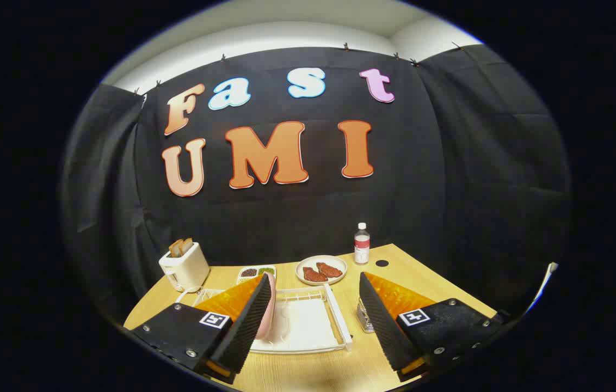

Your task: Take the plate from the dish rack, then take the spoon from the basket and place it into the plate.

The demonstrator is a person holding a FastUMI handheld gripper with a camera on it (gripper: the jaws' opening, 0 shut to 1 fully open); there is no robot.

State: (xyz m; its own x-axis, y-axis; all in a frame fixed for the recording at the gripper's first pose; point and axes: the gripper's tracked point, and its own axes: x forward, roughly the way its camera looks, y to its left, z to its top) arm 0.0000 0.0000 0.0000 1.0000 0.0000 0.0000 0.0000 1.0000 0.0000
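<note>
Right now I have the gripper spread wide, its two fingers well apart and pressing on nothing. Between them, just ahead, lies the white dish rack on the wooden surface. A pink plate stands on edge in the rack, right beside my left finger; I cannot tell whether the finger touches it, since the finger hides most of it. By the right finger, just outside the rack's long side, I see a small wire basket, partly covered by that finger; the spoon is too hidden for me to make out. Beyond the rack, a round plate with two pieces of meat sits near the middle of the surface, and a small tray of dark and green bits lies just left of it. A white toaster with bread slices stands farther left, near the rear corner. A clear bottle with a white cap stands beyond the right finger, a dark round spot beside it.
</note>
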